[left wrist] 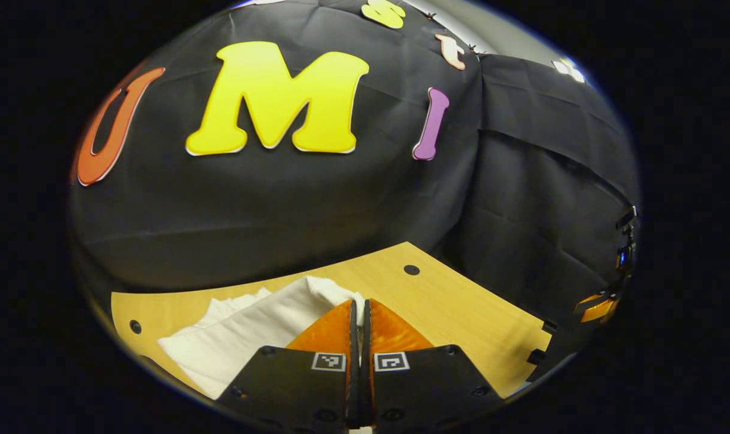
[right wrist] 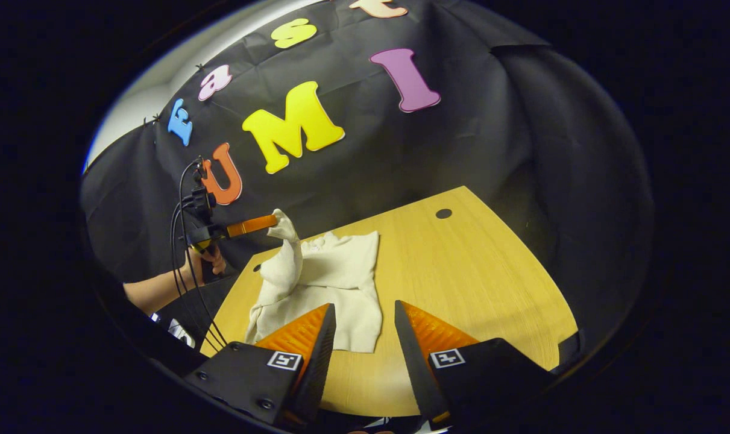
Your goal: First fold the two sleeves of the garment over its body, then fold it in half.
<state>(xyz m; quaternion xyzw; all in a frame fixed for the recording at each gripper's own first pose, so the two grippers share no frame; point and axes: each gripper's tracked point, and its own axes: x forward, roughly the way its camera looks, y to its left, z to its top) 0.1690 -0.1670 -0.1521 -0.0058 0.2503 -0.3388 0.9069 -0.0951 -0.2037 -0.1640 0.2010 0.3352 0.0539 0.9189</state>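
White garment lies on the table just ahead of our right gripper, jaws wide, empty; left gripper pinches a sleeve, lifted; risk: thin grip slips mid-fold, sleeve drops short of body.

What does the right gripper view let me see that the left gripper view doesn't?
Right gripper view: the whole white garment spread on the table, one sleeve lifted by the left gripper, the person's hand holding it, and the right gripper open above the table.

Left gripper view: a close look at the left gripper's fingers pressed together on the cloth.

Both: the garment, the wooden table and the booth's black wall.
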